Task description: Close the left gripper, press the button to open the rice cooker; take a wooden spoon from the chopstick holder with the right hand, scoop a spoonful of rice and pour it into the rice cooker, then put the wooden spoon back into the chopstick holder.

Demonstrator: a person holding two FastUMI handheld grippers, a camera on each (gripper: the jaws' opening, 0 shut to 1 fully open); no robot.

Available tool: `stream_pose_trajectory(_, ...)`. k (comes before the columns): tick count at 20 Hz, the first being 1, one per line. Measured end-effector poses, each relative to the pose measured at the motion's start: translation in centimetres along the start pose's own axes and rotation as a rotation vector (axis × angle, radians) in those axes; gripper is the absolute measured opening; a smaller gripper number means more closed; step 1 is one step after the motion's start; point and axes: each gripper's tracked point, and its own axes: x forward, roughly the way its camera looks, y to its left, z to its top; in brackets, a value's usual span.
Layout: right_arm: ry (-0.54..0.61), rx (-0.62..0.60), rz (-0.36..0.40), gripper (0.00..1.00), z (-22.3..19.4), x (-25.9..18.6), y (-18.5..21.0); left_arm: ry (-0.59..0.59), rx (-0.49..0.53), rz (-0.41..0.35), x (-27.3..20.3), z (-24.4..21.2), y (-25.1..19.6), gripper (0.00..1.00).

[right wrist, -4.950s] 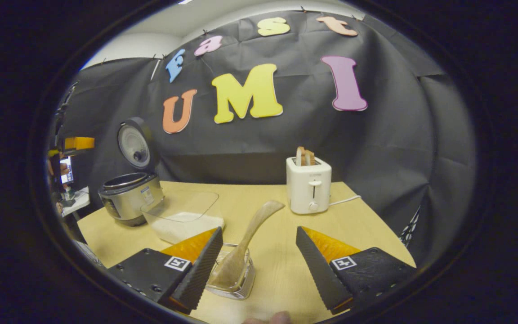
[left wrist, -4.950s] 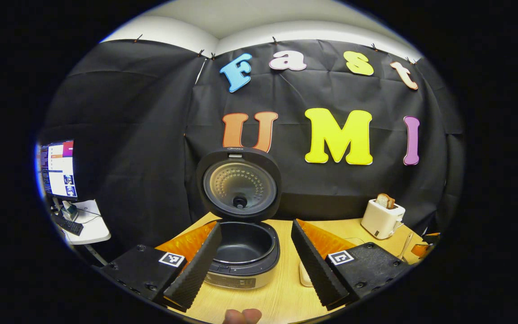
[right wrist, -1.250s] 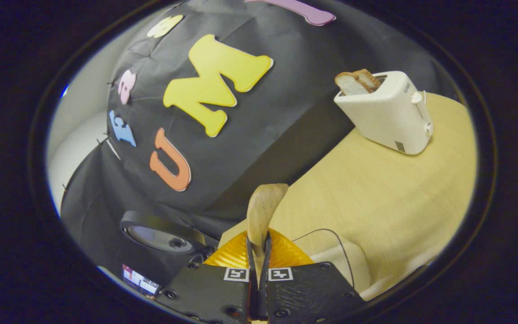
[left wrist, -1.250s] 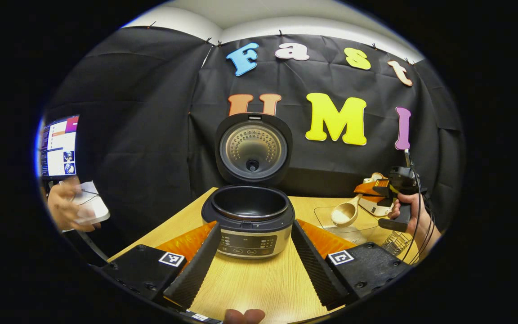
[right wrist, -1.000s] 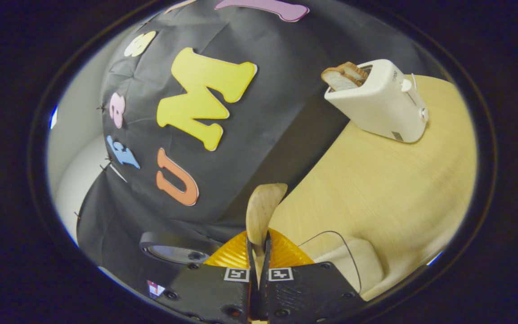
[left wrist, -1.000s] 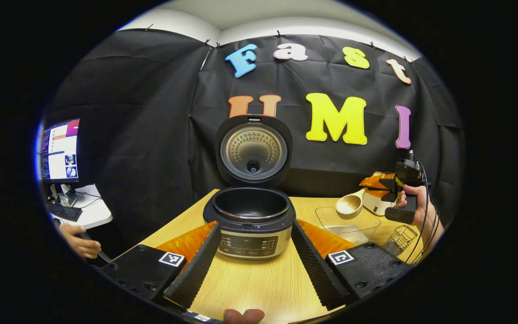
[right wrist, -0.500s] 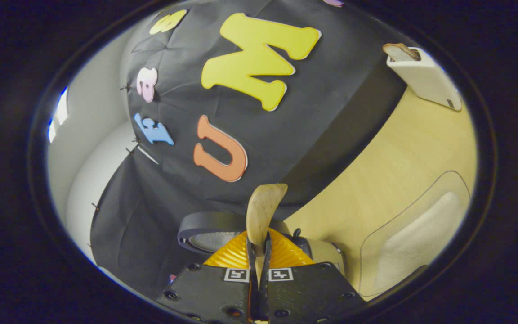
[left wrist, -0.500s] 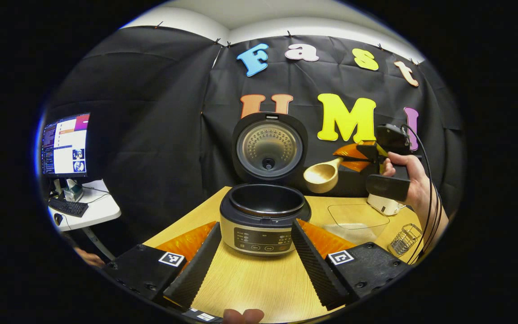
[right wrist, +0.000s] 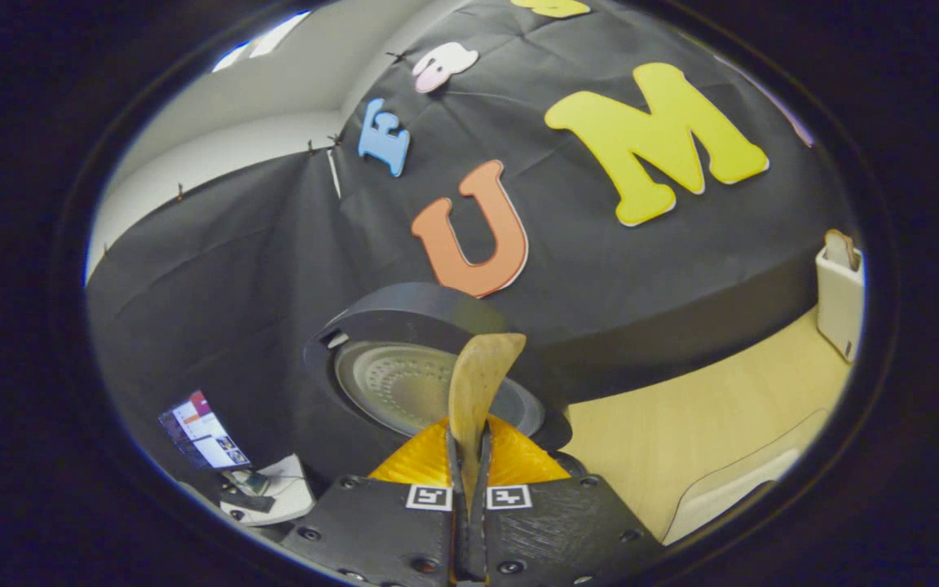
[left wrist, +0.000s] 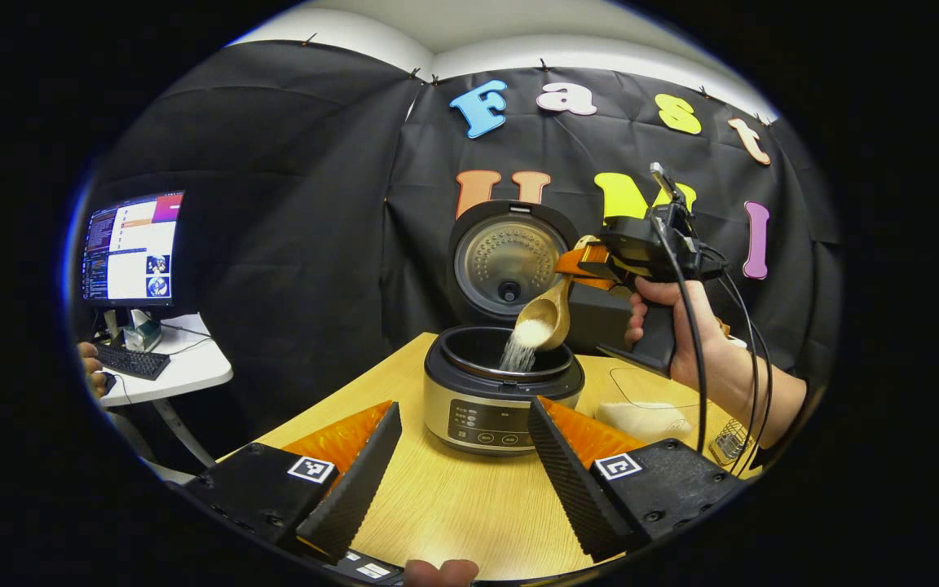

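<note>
While the left gripper (left wrist: pixel 457 456) hangs wide open and empty over the table (left wrist: pixel 469 514), the right gripper (left wrist: pixel 579 262) is clamped on the wooden spoon (left wrist: pixel 547 314) handle. Spoon slants down-left, bowl tipped above the open rice cooker (left wrist: pixel 502 391), rice (left wrist: pixel 518 352) spilling into the pot.

Square black-and-white markers and screws are borne on the left gripper (left wrist: pixel 465 456), while black cables are trailed from the right gripper (left wrist: pixel 579 259).

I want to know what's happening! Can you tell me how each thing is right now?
rice cooker: lid up, pot open
wooden spoon: tipped, rice pouring into the pot
right gripper: shut on the spoon handle
left gripper: open, holding nothing
toaster: bread sticking up
monitor: switched on
</note>
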Motion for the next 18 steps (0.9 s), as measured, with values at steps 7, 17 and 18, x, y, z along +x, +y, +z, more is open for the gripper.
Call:
stream_pose_trajectory(7,-0.099,-0.482,-0.015,0.01,0.7,0.3,3.3,-0.013,-0.025,0.012,-0.4,0.2,0.5,1.0)
stream_pose_trajectory(17,-0.182,-0.584,0.032,0.01,2.9,-1.5,5.3,-0.041,-0.038,0.045,-1.0,1.3,0.8,1.0)
stream_pose_trajectory(18,-0.191,-0.556,0.041,0.01,3.5,-2.1,5.2,-0.04,-0.038,0.045,-1.0,1.3,0.7,1.0)
